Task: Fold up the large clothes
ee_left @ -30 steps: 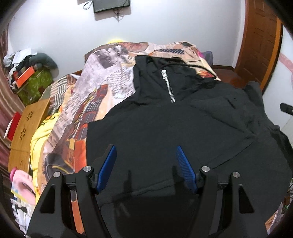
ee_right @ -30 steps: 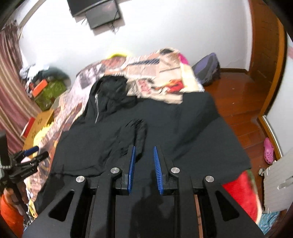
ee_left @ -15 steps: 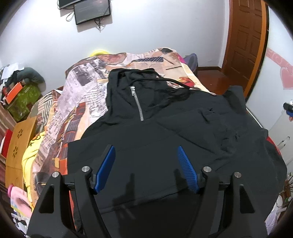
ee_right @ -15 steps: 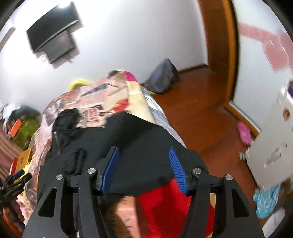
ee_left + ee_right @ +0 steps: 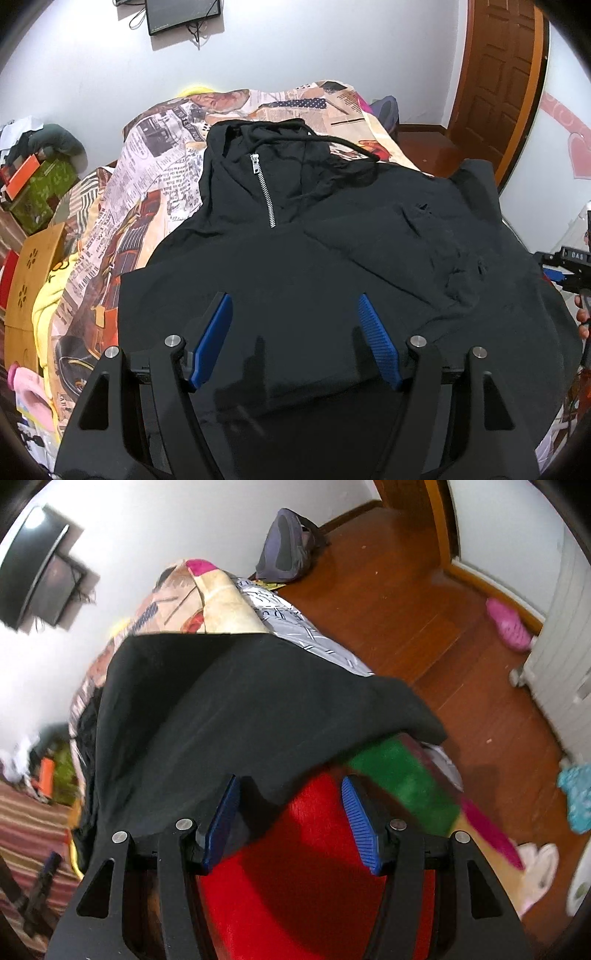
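Observation:
A black hooded jacket with a silver zipper lies spread front-up on a bed with a newspaper-print cover. My left gripper hovers open over the jacket's lower front, nothing between its blue pads. My right gripper is open at the bed's side, over a red blanket. The jacket's loose hem lies between its fingers, close to the left pad, and no pad presses on it. In the left wrist view the right gripper shows at the far right edge.
A wooden floor runs along the bed's right side, with a grey backpack, a pink slipper and a white cabinet. A low wooden table and a green box stand left of the bed. A brown door is at the back right.
My right gripper opened from nearly shut, rolled, and dropped to the right, to the jacket's hem at the bed's side. The left gripper drifted slightly and stayed open.

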Demonstrator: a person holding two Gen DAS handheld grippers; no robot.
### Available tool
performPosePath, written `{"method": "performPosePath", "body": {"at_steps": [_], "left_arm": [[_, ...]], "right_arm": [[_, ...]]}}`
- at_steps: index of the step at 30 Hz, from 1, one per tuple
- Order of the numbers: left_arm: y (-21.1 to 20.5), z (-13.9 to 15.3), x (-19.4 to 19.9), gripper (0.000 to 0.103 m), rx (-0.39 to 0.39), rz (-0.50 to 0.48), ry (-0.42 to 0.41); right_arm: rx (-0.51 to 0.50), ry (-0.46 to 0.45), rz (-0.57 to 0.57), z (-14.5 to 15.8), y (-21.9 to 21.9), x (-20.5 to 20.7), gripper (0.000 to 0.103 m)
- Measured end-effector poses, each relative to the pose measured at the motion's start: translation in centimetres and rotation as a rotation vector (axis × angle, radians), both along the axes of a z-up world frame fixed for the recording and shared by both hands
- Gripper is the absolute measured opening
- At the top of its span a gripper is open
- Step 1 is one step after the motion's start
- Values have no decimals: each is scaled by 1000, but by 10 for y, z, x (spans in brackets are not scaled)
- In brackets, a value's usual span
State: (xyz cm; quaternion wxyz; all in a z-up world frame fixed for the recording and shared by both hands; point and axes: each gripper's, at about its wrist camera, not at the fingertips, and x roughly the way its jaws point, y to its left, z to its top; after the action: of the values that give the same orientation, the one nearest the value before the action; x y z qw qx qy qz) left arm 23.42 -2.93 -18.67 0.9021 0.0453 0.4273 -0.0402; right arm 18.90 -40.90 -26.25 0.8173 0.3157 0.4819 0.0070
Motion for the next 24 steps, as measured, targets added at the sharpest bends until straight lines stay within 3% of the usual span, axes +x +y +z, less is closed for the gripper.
{"method": "performPosePath", "body": {"at_steps": [9,12,14,15,20,24], "left_arm": [[10,-6,-1,70,-22,32,13],[11,-6,-2,70,-22,34,10],[13,-5,-4,70,-21,35,6],[14,-4,-4,70,-20,35,4],[23,1,-8,70,-24,44,-13],[31,4,-11,70,-36,56,-24]], "right_arm": [[41,51,-19,-18,-9,28,59],[36,63,-81,-17,-14,27,50],[3,61,-125,-11,-14,28,30],[-19,52,-134,-8,-13,29,26],[-112,-78,-127,38,-2,21,11],[-176,-224,-56,95,21,14,10]]}}
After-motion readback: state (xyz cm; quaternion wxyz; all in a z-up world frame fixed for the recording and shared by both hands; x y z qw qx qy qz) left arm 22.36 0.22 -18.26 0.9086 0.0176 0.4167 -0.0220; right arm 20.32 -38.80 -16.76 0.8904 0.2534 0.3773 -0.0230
